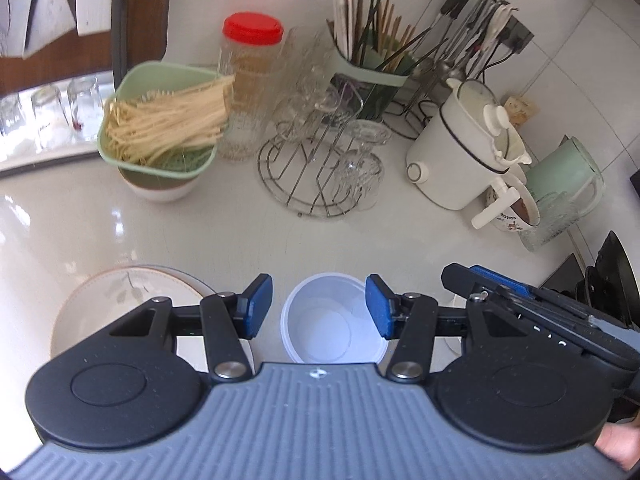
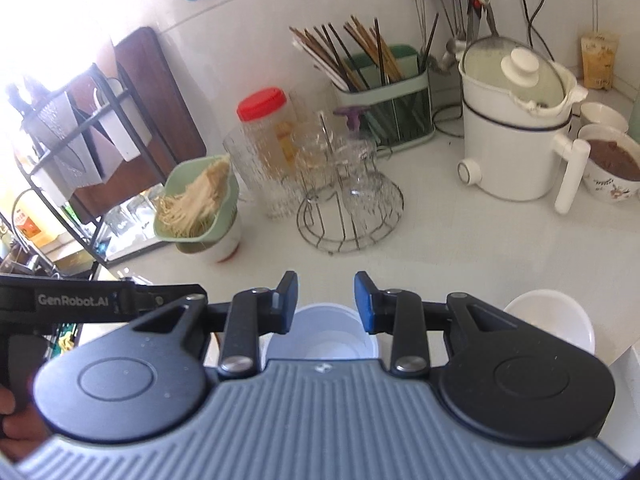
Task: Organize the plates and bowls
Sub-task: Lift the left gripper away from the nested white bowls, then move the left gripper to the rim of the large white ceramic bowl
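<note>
Left wrist view, left to right. A floral plate (image 1: 120, 300) lies flat on the white tabletop (image 1: 240, 232) toward its near left edge, partly hidden by the left claw's (image 1: 319, 306) linkage. The left claw hangs above the tabletop with its blue pads (image 1: 258, 306) parted about halfway and gripping nothing. A white bowl (image 1: 332, 320) stands upright on the tabletop below the gap, clear of both pads. At the right edge of this view the right claw (image 1: 496, 286) enters, seen side-on.

Toward the far edge, left to right: a green basket (image 1: 156, 120) of pale noodles resting on a white bowl, a red-lidded jar (image 1: 250, 80), a wire rack (image 1: 320, 172) holding inverted glasses, a green chopstick holder (image 1: 372, 72), a white electric pot (image 1: 460, 152), and a green kettle (image 1: 568, 176).

Right wrist view. The right claw (image 2: 326, 304) has its pads (image 2: 366, 304) moderately apart with nothing between them. The same white bowl (image 2: 324, 336) sits beneath it near the front edge of the tabletop. A second white bowl (image 2: 552, 320) rests just to its right, near the front right corner.
</note>
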